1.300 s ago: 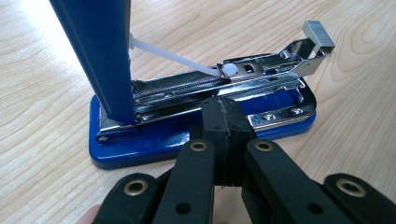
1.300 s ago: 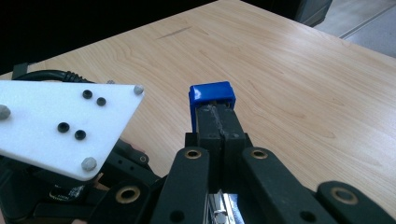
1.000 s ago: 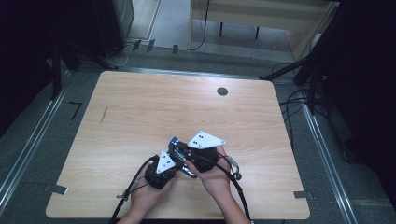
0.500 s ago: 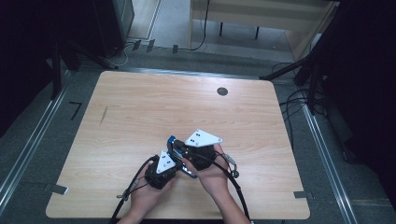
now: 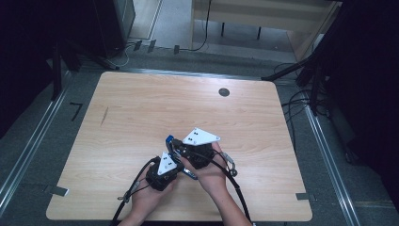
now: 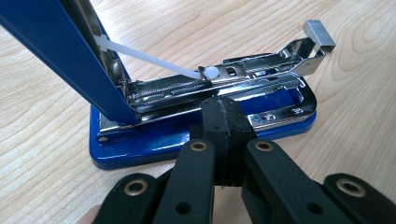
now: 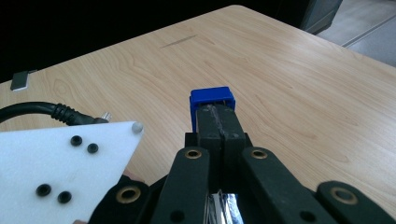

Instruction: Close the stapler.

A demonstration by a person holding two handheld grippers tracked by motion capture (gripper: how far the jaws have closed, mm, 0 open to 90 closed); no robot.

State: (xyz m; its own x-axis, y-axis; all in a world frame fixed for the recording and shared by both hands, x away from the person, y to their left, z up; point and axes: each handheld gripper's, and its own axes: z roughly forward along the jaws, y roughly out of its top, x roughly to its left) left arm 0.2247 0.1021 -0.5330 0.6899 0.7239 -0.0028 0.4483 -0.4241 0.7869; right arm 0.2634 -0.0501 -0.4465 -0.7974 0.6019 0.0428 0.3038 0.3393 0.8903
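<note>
A blue stapler (image 6: 205,116) is seen lying on the wooden worktop (image 5: 141,113), low in the centre of the high view, directly in front of the person's hands. Its blue lid (image 6: 60,51) is swung up and back, and the chrome staple channel (image 6: 219,84) is laid open, with the white pusher rod (image 6: 154,60) running down into it.

The left tool (image 6: 223,114) is seen with its jaws pressed together at the near edge of the stapler's base, against the chrome channel; whether anything is pinched between them cannot be told. The right tool (image 7: 219,123) is closed narrow on the tip of the raised lid (image 7: 211,95), which is held up by it. In the high view both tools (image 5: 162,172) (image 5: 188,148) sit close together over the stapler.

Progress is judged as follows: the opening step appears complete, the lid being fully lifted and the channel exposed. No loose strip of staples is seen on the worktop. Loading or clearing of the channel, and closing of the lid, are judged to remain.
</note>
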